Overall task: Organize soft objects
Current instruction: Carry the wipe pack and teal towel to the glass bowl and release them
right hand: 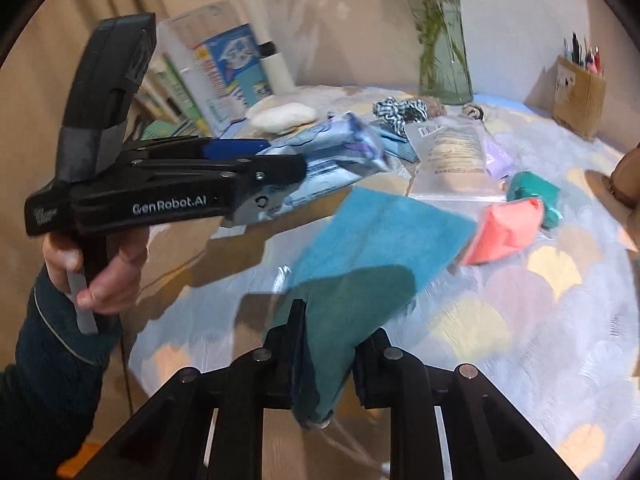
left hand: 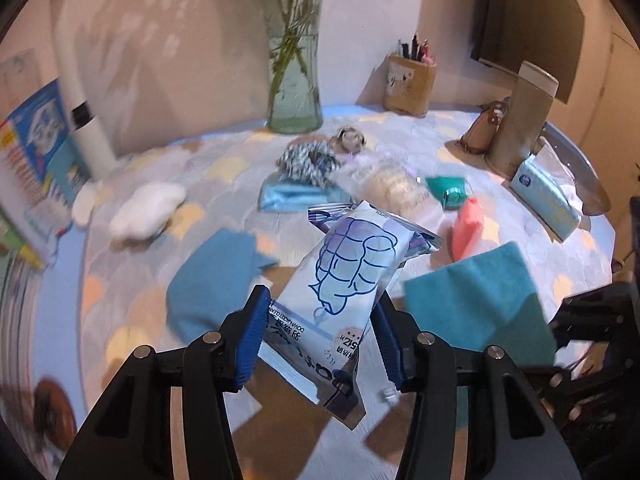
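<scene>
Left tongs (left hand: 320,332) clamping a pale blue wipes packet (left hand: 344,280) between the blue pads, holding it lifted above the surface (left hand: 500,380), well in front of the glass vase (left hand: 295,80) standing at the back. Right tongs (right hand: 326,360) clenching one corner of a teal cloth (right hand: 376,240), the rest of it hanging out in front of the fingers, nearer the camera than the vase and to the right of the packet. Lying on the patterned cover between the packet and the vase: a light blue folded cloth (left hand: 288,196), a black-and-white scrunchie (left hand: 308,162), a clear bag of cream fluff (left hand: 390,188). Resting to the right of that bag, a green pouch (left hand: 448,190) touching a coral pouch (left hand: 466,230). Sitting left of the vase and nearer, a white fluffy pad (left hand: 146,210); below it, left of the packet, a second blue cloth (left hand: 212,280) lying flat. Gripping the left tool's handle, a hand (right hand: 100,272) in a dark sleeve. Showing heavy motion blur throughout.
</scene>
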Available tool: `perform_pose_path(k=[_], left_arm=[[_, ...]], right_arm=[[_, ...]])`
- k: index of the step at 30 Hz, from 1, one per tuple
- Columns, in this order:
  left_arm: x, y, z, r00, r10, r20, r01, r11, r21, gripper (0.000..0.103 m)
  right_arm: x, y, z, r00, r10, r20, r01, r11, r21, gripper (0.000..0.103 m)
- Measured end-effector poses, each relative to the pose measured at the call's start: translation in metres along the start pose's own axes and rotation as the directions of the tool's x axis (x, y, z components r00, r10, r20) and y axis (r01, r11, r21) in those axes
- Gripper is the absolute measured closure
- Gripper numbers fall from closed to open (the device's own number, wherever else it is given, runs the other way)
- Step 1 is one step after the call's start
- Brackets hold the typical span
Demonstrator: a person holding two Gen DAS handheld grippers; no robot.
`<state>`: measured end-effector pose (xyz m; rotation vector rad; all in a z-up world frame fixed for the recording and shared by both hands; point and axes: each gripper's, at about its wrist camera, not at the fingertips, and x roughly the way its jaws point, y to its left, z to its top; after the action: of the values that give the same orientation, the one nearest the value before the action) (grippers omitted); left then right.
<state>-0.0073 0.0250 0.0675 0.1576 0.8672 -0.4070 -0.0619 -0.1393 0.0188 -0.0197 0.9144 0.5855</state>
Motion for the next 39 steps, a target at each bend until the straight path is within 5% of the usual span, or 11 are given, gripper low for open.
perform_pose_path(k=[9,14,17,19,21,23,27,30,32,39], left_arm=[[-0.006,-0.047,-0.036,0.996,-0.026,-0.087,0.031,0.998,0.057,0.051],[-0.010,-0.067,-0.040,0.990,-0.110,-0.091,0.120,0.987,0.110,0.023],[-0.012,-0.074,-0.041,0.992,-0.104,-0.074,0.114,0.980,0.161,0.022],[-0.009,-0.077,-0.042,0.996,-0.066,-0.066,0.077,0.978,0.196,0.022],[0.001,-0.077,-0.044,0.995,-0.042,-0.092,0.062,0.973,0.223,0.022],[0.010,-0.076,-0.049,0.992,-0.024,-0.121,0.054,0.967,0.249,0.022],[0.018,-0.075,-0.058,0.990,-0.054,-0.128,0.085,0.965,0.249,0.023],[0.027,-0.071,-0.059,0.986,-0.048,-0.162,0.083,0.973,0.217,0.050],[0.026,-0.067,-0.059,0.987,-0.046,-0.155,0.076,0.978,0.194,0.055],[0.010,-0.058,-0.054,0.994,-0.046,-0.096,0.056,0.993,0.102,0.058]], right_arm=[[-0.043,-0.023,-0.025,0.994,-0.101,-0.035,0.100,0.994,-0.040,0.083],[-0.045,-0.061,-0.033,0.987,-0.144,-0.066,0.151,0.981,0.121,0.080],[-0.042,-0.072,-0.038,0.989,-0.131,-0.074,0.143,0.971,0.191,0.050],[-0.042,-0.071,-0.040,0.992,-0.109,-0.057,0.120,0.966,0.228,0.016],[-0.036,-0.072,-0.042,0.997,-0.050,-0.062,0.066,0.955,0.288,0.006],[-0.030,-0.065,-0.042,0.993,-0.081,-0.081,0.101,0.953,0.287,0.006],[-0.008,-0.045,-0.039,0.950,-0.267,-0.159,0.295,0.937,0.189,0.006],[0.005,-0.033,-0.040,0.927,-0.348,-0.139,0.367,0.919,0.142,0.003],[0.008,-0.026,-0.041,0.922,-0.371,-0.112,0.382,0.918,0.105,0.010],[-0.007,-0.030,-0.038,0.957,-0.284,-0.056,0.289,0.951,0.110,0.057]])
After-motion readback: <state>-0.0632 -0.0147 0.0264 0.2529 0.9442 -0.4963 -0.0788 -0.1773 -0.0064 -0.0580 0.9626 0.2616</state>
